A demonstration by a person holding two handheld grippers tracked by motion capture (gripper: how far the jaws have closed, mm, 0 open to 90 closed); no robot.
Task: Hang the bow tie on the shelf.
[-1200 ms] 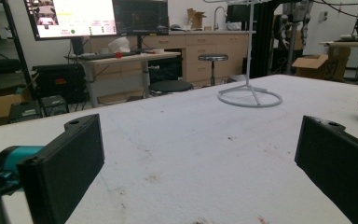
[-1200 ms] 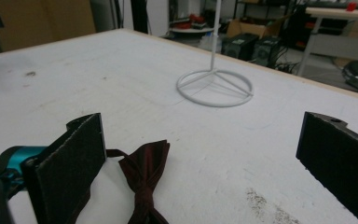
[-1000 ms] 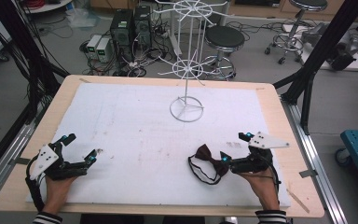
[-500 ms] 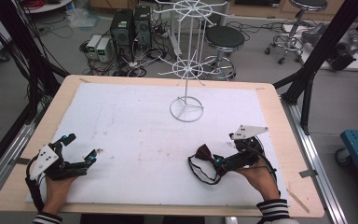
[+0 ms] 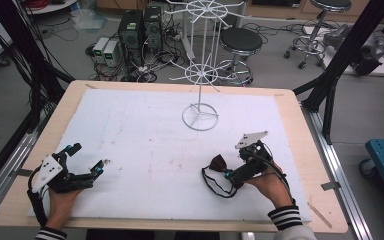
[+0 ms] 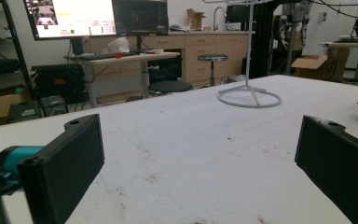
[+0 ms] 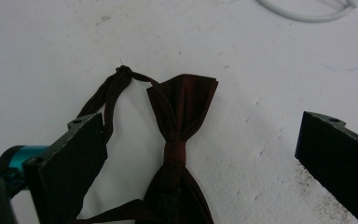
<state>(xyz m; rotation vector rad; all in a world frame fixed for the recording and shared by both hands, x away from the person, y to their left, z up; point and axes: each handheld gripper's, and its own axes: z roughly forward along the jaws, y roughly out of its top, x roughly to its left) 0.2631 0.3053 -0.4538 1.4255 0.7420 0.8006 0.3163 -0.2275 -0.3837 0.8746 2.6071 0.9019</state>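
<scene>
Over the last second the right gripper [image 5: 226, 175] has tilted and pushed forward over the bow tie [image 5: 218, 163] — its grey plate now stands higher and nearer the stand [image 5: 200, 116] than it did — while the bow tie itself has hardly shifted on the white sheet [image 5: 145, 135]. That reads as the approach to a pick-up drawing to its end, with the grasp itself not yet made.

In the right gripper view the jaws stand wide apart, with the bow tie [image 7: 179, 140] lying between them: its knot sits nearer the left jaw, its strap [image 7: 107, 93] loops out past that jaw, and the right jaw is well clear of the fabric. Nothing is held; whether the left jaw touches the strap cannot be told.

The left gripper [image 5: 82, 175] rests at the near left of the sheet, unmoved over the same second — its jaws also wide open on bare sheet, holding nothing. The bow tie lies flat at the near right, well apart from the stand.
</scene>
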